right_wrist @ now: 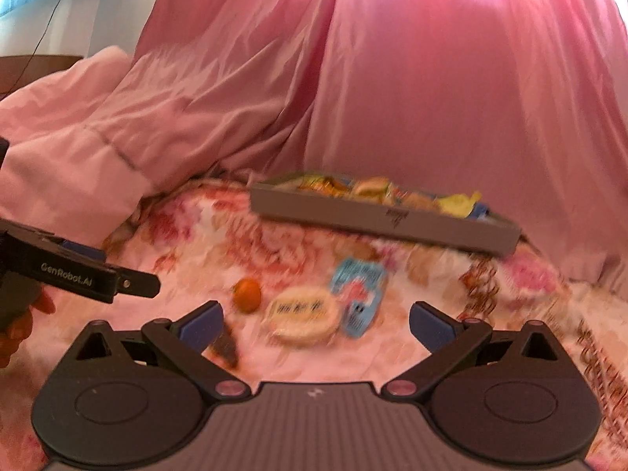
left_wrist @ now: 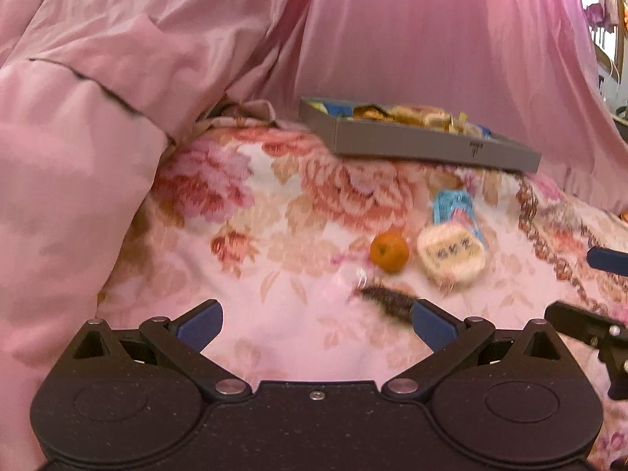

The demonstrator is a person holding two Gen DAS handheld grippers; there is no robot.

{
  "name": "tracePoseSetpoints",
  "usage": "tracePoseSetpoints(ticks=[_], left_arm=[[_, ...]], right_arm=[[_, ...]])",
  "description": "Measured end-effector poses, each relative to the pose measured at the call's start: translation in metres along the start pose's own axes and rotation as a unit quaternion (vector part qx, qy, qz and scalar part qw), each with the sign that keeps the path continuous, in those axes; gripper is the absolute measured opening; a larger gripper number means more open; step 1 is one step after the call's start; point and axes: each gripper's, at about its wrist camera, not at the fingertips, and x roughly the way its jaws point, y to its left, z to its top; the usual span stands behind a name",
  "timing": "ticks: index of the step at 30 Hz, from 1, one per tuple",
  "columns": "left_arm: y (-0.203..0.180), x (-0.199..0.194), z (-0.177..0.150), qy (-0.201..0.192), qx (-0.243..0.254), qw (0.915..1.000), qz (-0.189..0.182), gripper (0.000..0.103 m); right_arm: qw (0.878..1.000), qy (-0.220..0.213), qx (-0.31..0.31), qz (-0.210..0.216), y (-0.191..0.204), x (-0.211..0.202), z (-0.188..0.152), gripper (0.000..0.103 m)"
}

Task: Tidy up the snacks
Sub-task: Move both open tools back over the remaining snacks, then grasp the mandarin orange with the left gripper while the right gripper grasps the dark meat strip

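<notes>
I am holding my left tool [left_wrist: 317, 324] and right tool [right_wrist: 316, 324] low over the bed [left_wrist: 282, 337], both spread wide and carrying nothing, since I judge a pickup comes next. Just ahead are lying a dark wrapped bar [left_wrist: 386, 302], a small orange [left_wrist: 389, 252], a round cream packet [right_wrist: 303, 316] and a blue packet [right_wrist: 359, 288], clustered loose. Beyond them the grey tray [right_wrist: 376, 221] is sitting, already filling with snacks.

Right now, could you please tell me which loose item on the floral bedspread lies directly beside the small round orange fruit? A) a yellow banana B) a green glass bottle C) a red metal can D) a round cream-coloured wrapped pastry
D: the round cream-coloured wrapped pastry lies just to the right of the small round orange fruit, in front of the grey tray.
</notes>
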Motion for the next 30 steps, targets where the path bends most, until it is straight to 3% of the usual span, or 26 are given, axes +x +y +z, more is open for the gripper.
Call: tracePoseSetpoints(ticks=[12, 30], left_arm=[[0.01, 0.003, -0.012, 0.015, -0.007, 0.9998, 0.015, 0.102], [0.009, 0.031, 0.007, 0.016, -0.014, 0.9997, 0.011, 0.102]], right_arm=[[0.996, 0.084, 0.004, 0.043, 0.029, 0.019, -0.027, 0.103], [0.991, 0.126, 0.017, 0.048, 0.026, 0.06, -0.028, 0.103]])
